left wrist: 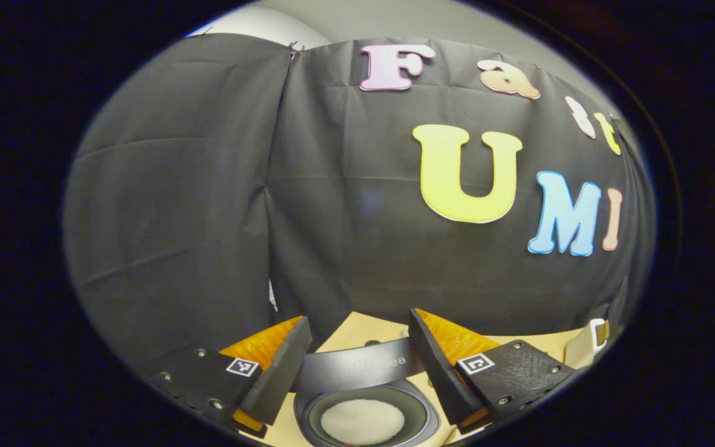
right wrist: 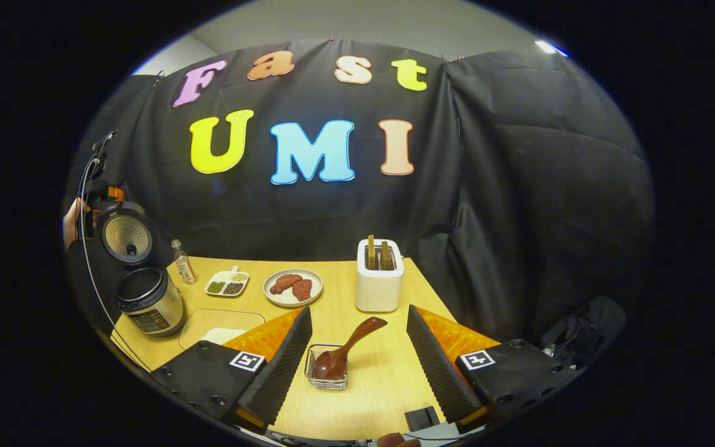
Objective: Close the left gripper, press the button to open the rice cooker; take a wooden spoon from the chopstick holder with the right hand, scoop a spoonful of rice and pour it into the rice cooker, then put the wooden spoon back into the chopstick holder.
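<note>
The rice cooker [right wrist: 149,301] stands at the table's left with its lid [right wrist: 125,236] raised. In the left gripper view its dark inner pot [left wrist: 416,413] lies below and holds white rice [left wrist: 362,421]. My left gripper [left wrist: 357,320] hovers open above the pot, nothing between its fingers; a hand [right wrist: 71,222] holds it beside the lid. The dark wooden spoon [right wrist: 348,347] sits bowl-down in the small wire chopstick holder [right wrist: 326,380], its handle leaning up to the right. My right gripper [right wrist: 358,310] is open, with spoon and holder in the gap ahead, untouched.
A clear container with white rice [right wrist: 221,326] lies right of the cooker. Behind are a small bottle [right wrist: 184,261], a divided dish of grains [right wrist: 227,284], a plate of meat [right wrist: 293,287] and a white toaster [right wrist: 380,276]. The table's right edge [right wrist: 432,292] is near the toaster.
</note>
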Demonstrator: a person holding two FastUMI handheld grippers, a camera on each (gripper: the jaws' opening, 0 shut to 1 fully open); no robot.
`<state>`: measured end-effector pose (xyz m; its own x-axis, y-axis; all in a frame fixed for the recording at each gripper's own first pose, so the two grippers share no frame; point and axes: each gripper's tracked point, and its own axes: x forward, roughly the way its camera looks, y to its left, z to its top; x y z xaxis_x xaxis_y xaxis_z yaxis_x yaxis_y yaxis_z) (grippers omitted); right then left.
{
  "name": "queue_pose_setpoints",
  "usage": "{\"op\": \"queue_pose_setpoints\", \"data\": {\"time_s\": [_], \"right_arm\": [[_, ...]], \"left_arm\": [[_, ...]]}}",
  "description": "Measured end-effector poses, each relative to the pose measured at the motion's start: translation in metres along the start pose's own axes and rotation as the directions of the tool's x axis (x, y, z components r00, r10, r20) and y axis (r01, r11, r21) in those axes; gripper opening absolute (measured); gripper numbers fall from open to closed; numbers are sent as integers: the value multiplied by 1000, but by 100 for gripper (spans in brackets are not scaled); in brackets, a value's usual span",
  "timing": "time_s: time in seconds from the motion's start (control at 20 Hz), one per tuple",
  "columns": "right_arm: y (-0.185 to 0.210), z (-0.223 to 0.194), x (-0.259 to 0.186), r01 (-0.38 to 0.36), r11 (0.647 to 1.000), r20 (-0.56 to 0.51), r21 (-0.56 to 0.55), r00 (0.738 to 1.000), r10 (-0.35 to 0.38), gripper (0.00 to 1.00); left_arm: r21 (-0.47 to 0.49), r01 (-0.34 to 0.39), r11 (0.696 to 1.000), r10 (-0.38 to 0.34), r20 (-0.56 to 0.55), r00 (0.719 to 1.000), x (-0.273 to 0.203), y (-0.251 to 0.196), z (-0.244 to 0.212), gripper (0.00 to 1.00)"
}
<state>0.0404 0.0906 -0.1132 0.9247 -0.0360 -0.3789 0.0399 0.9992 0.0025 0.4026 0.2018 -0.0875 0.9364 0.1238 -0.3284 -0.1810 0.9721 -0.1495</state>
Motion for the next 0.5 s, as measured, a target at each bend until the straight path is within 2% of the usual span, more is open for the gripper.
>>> {"op": "queue_pose_setpoints", "data": {"time_s": [0.2,0.5], "right_arm": [[3,-6,6,-28,1000,-2,0,1000,28,98],[-6,-10,10,-40,999,13,12,999,40,98]], "left_arm": [[-10,7,1000,-7,-59,998,-16,-4,-16,100],[-44,14,999,-22,-203,979,-71,-24,-91,100]]}}
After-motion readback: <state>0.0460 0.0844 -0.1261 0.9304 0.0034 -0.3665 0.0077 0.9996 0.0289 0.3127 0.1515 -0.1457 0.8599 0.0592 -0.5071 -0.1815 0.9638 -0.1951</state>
